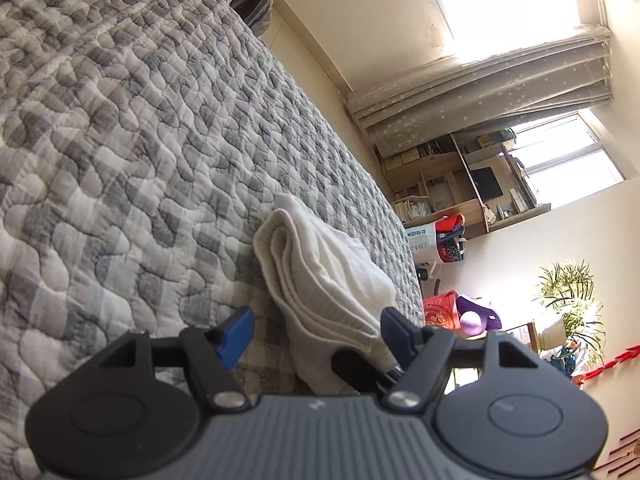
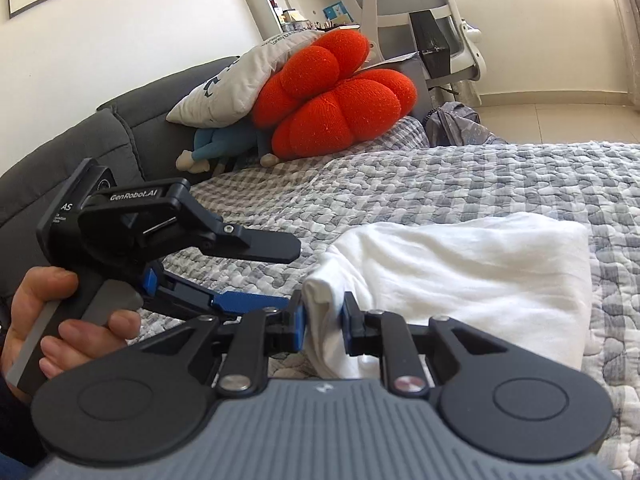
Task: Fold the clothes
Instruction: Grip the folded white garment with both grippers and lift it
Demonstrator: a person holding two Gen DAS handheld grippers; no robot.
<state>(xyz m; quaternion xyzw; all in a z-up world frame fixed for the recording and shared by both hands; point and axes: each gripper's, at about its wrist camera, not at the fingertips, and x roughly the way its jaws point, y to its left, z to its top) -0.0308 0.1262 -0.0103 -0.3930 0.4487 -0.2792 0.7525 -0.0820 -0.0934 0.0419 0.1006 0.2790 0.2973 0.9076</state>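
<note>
A folded white garment [image 2: 472,264] lies on the grey checked quilt [image 2: 440,176]. My right gripper [image 2: 326,320] is shut on the garment's near left corner, with white cloth bunched between its blue pads. My left gripper [image 2: 292,274], held by a hand [image 2: 60,328], hovers just left of that corner with its jaws apart. In the left wrist view the garment [image 1: 320,264] runs up between the left gripper's [image 1: 316,332] blue pads, nearer the right pad, and neither pad presses on it. A black finger of the right gripper [image 1: 352,364] shows beside the cloth.
An orange knotted cushion [image 2: 336,96], a pale pillow [image 2: 240,80] and a blue plush toy [image 2: 224,148] lie against the dark grey headboard [image 2: 120,136]. A white office chair [image 2: 424,12] stands beyond the bed. Shelves [image 1: 452,196] and a plant [image 1: 568,292] line the far wall.
</note>
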